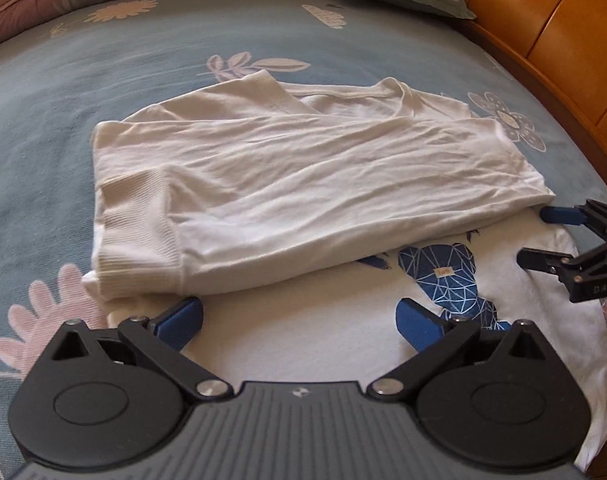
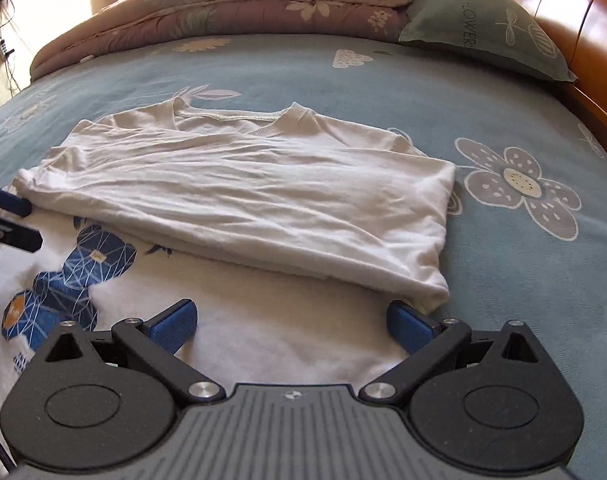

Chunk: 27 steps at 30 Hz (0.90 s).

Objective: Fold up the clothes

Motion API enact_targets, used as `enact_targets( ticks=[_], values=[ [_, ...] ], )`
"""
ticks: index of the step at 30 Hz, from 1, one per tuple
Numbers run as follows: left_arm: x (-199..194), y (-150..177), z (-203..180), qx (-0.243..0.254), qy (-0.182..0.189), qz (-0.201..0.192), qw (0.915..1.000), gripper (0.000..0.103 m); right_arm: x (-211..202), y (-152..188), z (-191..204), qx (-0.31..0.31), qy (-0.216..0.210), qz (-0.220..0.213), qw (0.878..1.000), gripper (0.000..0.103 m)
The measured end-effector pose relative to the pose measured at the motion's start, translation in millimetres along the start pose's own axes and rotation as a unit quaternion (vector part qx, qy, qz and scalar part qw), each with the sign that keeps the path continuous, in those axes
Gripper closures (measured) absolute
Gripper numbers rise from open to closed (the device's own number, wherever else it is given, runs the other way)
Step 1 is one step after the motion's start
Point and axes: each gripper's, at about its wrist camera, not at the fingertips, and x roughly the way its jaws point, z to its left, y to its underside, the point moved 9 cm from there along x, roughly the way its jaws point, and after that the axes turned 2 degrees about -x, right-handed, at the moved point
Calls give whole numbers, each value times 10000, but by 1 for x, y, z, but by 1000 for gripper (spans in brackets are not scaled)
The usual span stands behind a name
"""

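A white sweatshirt point(image 1: 283, 184) point(image 2: 263, 200) lies on the bed, its upper layer folded across itself, with a ribbed cuff point(image 1: 139, 236) at the left. A blue geometric bear print point(image 1: 443, 276) point(image 2: 71, 276) shows on the flat lower layer. My left gripper point(image 1: 299, 320) is open just above that lower layer, near the folded edge. It also shows at the left edge of the right wrist view as the left gripper point(image 2: 29, 224). My right gripper point(image 2: 291, 320) point(image 1: 539, 236) is open too, its right finger point(image 2: 407, 324) beside the folded corner. Neither holds cloth.
The blue flowered bed sheet point(image 2: 503, 280) spreads on all sides. A folded quilt point(image 2: 223, 4) and a green pillow point(image 2: 491, 32) lie at the back. The wooden headboard point(image 2: 575, 20) point(image 1: 543, 20) runs along the right. Cables and a power strip point(image 2: 1, 46) hang at the far left wall.
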Motion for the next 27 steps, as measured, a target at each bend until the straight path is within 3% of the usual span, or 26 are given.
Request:
enact_targets(
  ticks=[2, 6, 8, 13, 20, 27],
  values=[
    [-3, 1, 4, -37, 11, 15, 10000, 1, -5, 6, -1, -21, 53, 82, 10000, 0],
    [-17, -5, -7, -204, 379, -64, 9991, 1, -16, 0, 7, 52, 164, 187, 9997, 0],
    [-17, -2, -15, -137, 590, -5, 9982, 1, -20, -5, 17, 204, -13, 94, 9997, 0],
    [-3, 14, -20, 241, 425, 226, 9986, 1, -1, 8, 37, -111, 231, 426, 9988, 0],
    [-4, 19, -24, 775, 418, 191, 9959, 1, -3, 11, 36, -119, 292, 212, 9993, 0],
    [-4, 21, -26, 892, 342, 46, 9954, 1, -3, 11, 36, -137, 309, 109, 9994, 0]
  ],
)
